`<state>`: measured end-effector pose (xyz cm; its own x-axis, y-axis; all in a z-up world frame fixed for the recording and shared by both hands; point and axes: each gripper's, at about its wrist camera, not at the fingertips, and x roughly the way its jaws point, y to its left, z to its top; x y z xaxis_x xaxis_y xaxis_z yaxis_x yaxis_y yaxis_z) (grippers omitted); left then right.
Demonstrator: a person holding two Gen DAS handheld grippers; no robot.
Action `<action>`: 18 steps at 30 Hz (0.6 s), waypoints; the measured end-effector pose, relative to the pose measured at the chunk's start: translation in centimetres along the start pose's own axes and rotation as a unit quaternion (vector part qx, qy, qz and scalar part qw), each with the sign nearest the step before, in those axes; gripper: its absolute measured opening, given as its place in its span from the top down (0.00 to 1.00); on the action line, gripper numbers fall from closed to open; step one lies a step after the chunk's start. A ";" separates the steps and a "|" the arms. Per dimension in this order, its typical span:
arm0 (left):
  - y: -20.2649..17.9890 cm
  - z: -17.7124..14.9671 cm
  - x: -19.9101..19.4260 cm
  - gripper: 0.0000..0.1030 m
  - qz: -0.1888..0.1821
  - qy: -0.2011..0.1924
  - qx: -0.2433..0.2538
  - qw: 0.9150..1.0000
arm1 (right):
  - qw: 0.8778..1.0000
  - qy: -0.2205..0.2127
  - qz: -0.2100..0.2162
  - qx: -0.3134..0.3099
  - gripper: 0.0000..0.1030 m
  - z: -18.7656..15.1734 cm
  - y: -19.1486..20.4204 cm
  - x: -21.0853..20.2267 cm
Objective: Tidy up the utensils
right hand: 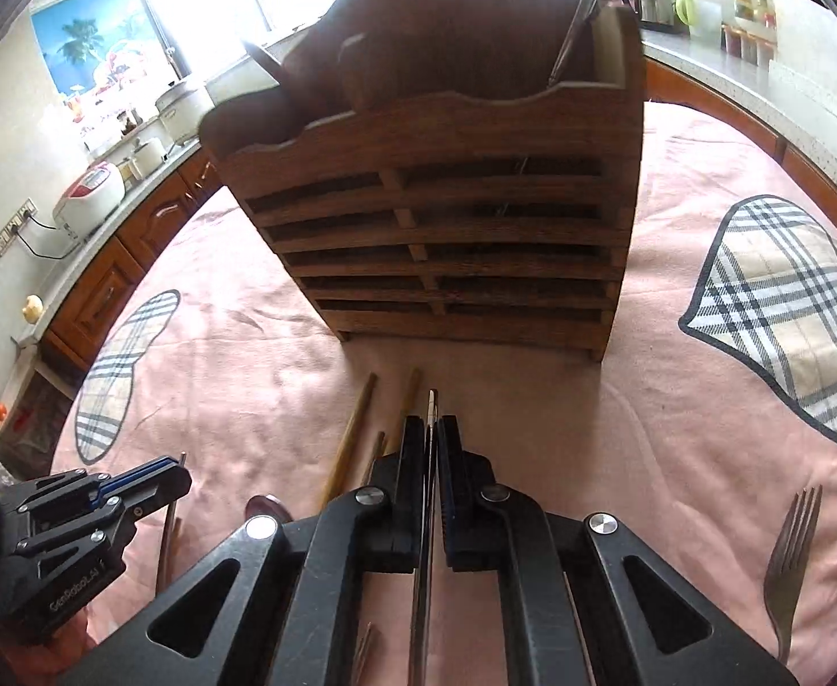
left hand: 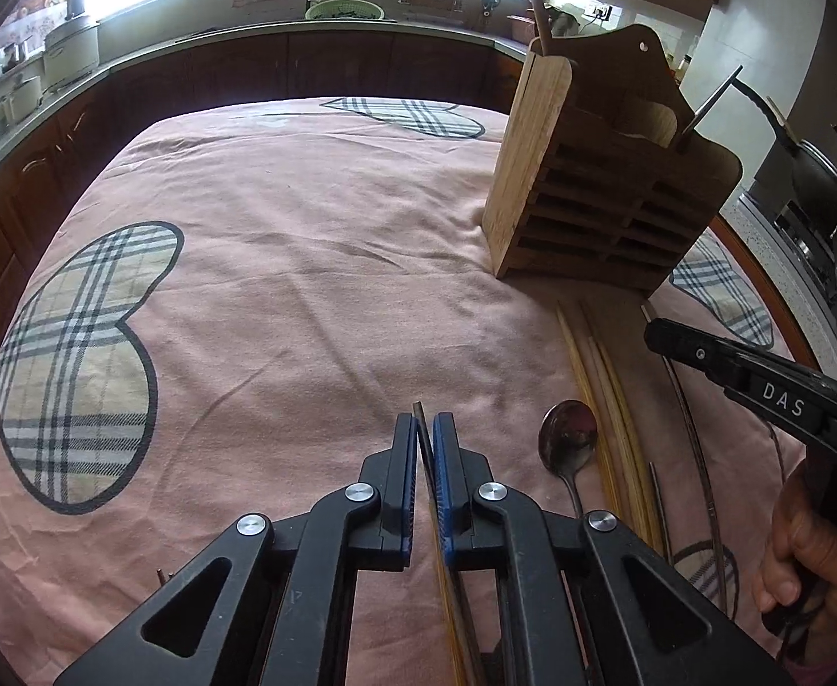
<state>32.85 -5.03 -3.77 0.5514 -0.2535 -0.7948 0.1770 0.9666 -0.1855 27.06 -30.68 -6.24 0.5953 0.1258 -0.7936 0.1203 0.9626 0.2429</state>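
Two utensils stand in wooden holder [right hand: 447, 240]; left tool [left hand: 425, 429] and right tool [right hand: 431, 429] each clamp a chopstick; spoon [left hand: 568, 437], fork [right hand: 793, 560], chopsticks remain.

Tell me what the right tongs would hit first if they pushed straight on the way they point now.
Most likely the wooden utensil holder. The right tongs, shut on a thin metal utensil, aim at its slatted front near the base. Only bare pink cloth lies between; depth is hard to judge, so they might meet the cloth first.

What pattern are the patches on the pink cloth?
Plaid: beige with dark and white stripes, dark-edged patches. Right wrist view shows it best.
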 end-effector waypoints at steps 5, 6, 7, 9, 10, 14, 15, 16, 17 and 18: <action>0.2 -0.3 -3.9 0.96 -0.016 -0.027 -0.010 0.999 | 0.999 -0.023 0.032 0.012 0.96 -0.8 0.2 -3.7; 0.4 -0.5 -4.8 0.96 -0.019 -0.033 -0.010 0.999 | 0.999 -0.029 0.034 0.010 0.96 -0.8 0.3 -4.4; 0.3 -0.6 -5.6 0.96 -0.022 -0.038 -0.010 0.999 | 0.999 -0.034 0.035 0.009 0.96 -0.9 0.4 -5.1; 0.4 -1.1 -7.4 0.96 -0.027 -0.050 -0.011 0.998 | 0.998 -0.045 0.040 0.010 0.96 -1.1 0.8 -6.6; 0.3 -1.3 -8.2 0.96 -0.029 -0.055 -0.011 0.998 | 0.998 -0.051 0.041 0.010 0.96 -1.2 0.8 -7.3; 0.2 -2.3 -11.5 0.96 -0.033 -0.076 -0.010 0.997 | 0.996 -0.075 0.043 0.008 0.96 -1.4 1.9 -9.7; 0.2 -2.6 -12.2 0.96 -0.033 -0.080 -0.010 0.996 | 0.996 -0.080 0.043 0.008 0.96 -1.5 2.1 -10.2; 0.2 -2.8 -12.8 0.96 -0.034 -0.085 -0.011 0.996 | 0.995 -0.086 0.042 0.007 0.96 -1.5 2.2 -10.8; 0.2 -3.1 -13.5 0.96 -0.035 -0.089 -0.011 0.995 | 0.995 -0.091 0.042 0.006 0.96 -1.4 2.3 -11.3; 0.1 -3.4 -14.2 0.96 -0.035 -0.094 -0.010 0.995 | 0.994 -0.096 0.042 0.006 0.96 -1.5 2.4 -11.8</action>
<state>22.32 -1.20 5.53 0.6806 -0.3218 -0.6582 0.2054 0.9462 -0.2502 19.13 -29.51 2.85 0.7441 0.1562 -0.6495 0.0733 0.9473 0.3119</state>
